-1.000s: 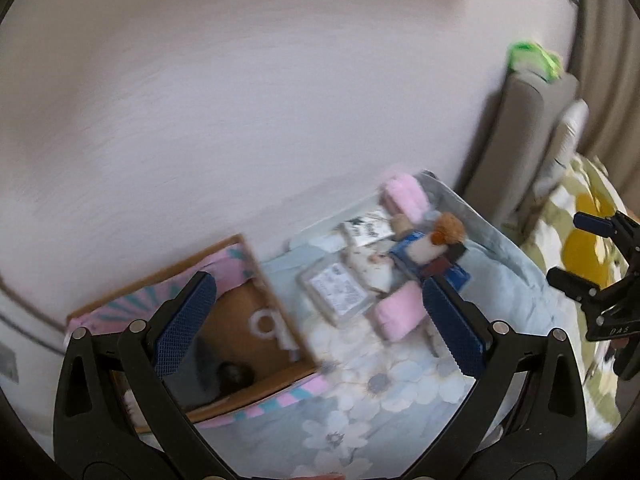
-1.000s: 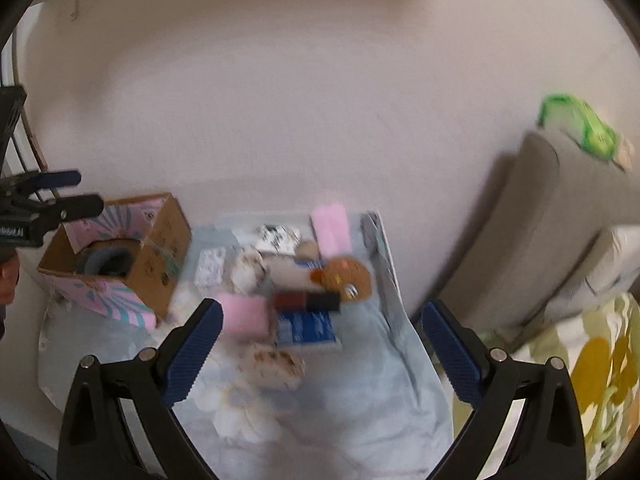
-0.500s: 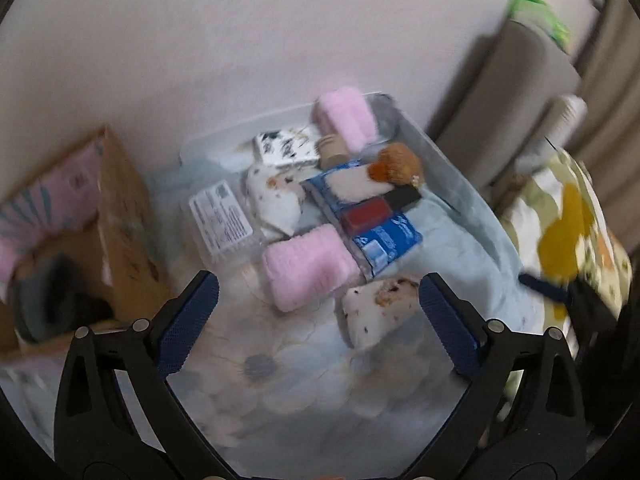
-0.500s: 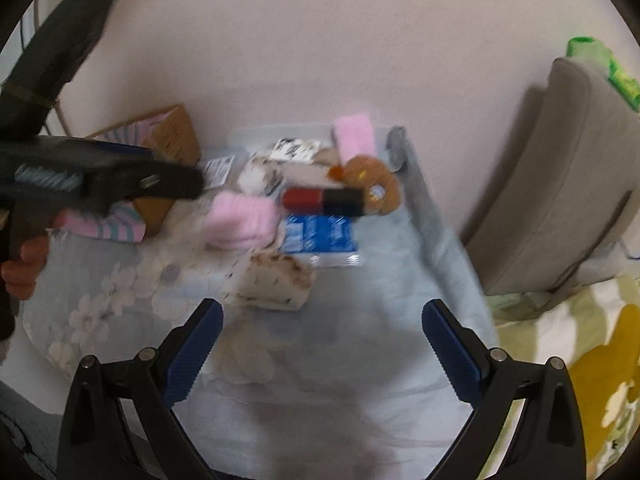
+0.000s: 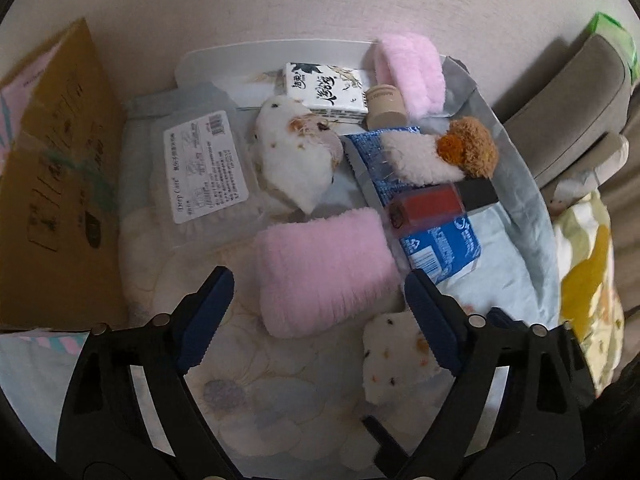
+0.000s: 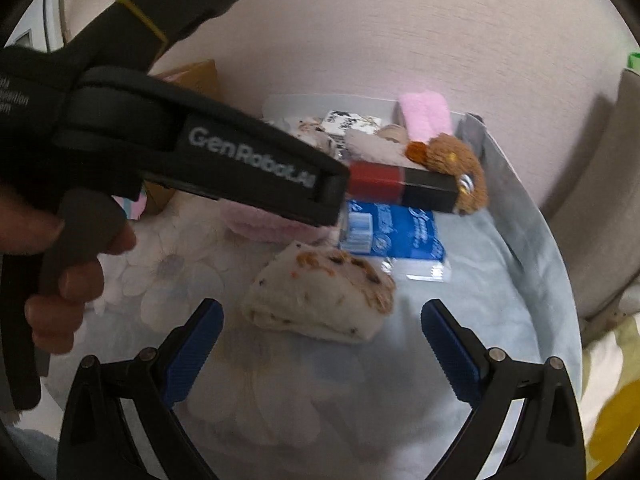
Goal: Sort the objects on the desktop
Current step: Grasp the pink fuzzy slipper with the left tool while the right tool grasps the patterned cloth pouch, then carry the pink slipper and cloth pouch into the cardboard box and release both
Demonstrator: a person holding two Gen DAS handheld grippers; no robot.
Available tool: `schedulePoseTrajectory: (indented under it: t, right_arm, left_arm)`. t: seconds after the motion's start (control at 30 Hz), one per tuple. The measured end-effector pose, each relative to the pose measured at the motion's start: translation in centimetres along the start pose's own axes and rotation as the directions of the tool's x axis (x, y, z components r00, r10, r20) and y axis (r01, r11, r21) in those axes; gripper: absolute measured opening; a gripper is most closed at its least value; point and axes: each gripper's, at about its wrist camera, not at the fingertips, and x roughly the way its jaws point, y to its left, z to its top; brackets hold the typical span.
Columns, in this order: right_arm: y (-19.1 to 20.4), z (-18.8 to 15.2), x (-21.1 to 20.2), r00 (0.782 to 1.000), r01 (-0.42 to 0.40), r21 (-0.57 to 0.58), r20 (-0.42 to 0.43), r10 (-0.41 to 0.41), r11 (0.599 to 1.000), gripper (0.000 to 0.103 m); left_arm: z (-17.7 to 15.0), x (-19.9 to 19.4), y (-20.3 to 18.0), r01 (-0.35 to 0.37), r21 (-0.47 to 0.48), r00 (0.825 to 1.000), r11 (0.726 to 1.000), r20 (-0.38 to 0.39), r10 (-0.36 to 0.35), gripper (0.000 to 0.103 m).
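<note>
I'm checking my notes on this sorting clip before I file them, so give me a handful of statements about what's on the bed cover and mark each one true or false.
1. A pink fluffy pad lies just ahead of the left gripper. True.
2. The red and black box stands upright on its end. False: it lies on its side, partly over the blue packet.
3. The right gripper is clamped on the speckled white plush. False: its fingers are apart, closing, with the plush just ahead of them and untouched.
4. A cardboard box stands at the left of the left wrist view. True.
5. The brown plush toy is inside the cardboard box. False: it rests on the cover near the red and black box.
</note>
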Motion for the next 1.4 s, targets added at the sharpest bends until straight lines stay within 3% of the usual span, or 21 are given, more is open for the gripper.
schedulePoseTrajectory:
  t: [0.07, 0.1, 0.2, 0.5, 0.83, 0.93, 1.03, 1.4]
  right_arm:
    - [0.2, 0.3, 0.4, 1.000, -0.008, -0.013, 0.002, 0.008, 1.000, 0.084]
    - [0.2, 0.4, 0.5, 1.000, -0.011, -0.014, 0.003, 0.011, 1.000, 0.078]
    - [0.1, 0.5, 0.7, 1.000, -0.005, -0.021, 0.013, 0.005, 1.000, 0.070]
    - [-0.2, 0.0, 0.4, 1.000, -0.024, 0.003, -0.001, 0.024, 1.000, 0.039]
    - [-0.5, 0.0, -3.0, 1.000, -0.022, 0.064, 0.024, 0.020, 0.998, 0.034]
    - [-0.5, 0.4, -4.3, 0.999, -0.045, 0.077, 0.013, 0.044, 0.996, 0.034]
    - [-0.5, 1.2, -5.5, 0.997, -0.073, 0.090, 0.003, 0.073, 0.993, 0.034]
    - [-0.2, 7.4, -8.3, 0.995, -0.095, 0.055, 0.021, 0.094, 0.994, 0.034]
  left_arm:
    - [0.1, 0.4, 0.0, 0.027, -0.002, 0.999, 1.000, -0.023, -0.028, 0.085]
    - [0.0, 0.6, 0.0, 0.024, 0.001, 0.999, 1.000, -0.031, -0.024, 0.074]
    - [-0.1, 0.7, 0.0, 0.017, 0.005, 0.999, 1.000, -0.031, -0.017, 0.056]
    - [-0.6, -1.0, 0.9, 0.031, -0.018, 1.000, 0.999, -0.003, -0.031, 0.026]
    - [-2.0, -7.5, 0.5, 0.048, 0.036, 0.995, 0.998, 0.086, -0.051, 0.025]
    - [-1.7, -9.9, 1.4, 0.059, 0.039, 0.992, 0.998, 0.111, -0.063, 0.025]
    - [0.8, -12.0, 2.8, 0.061, 0.043, 0.988, 0.997, 0.137, -0.066, 0.025]
    - [2.5, -20.5, 7.4, 0.006, 0.026, 0.969, 1.000, 0.248, -0.012, 0.025]
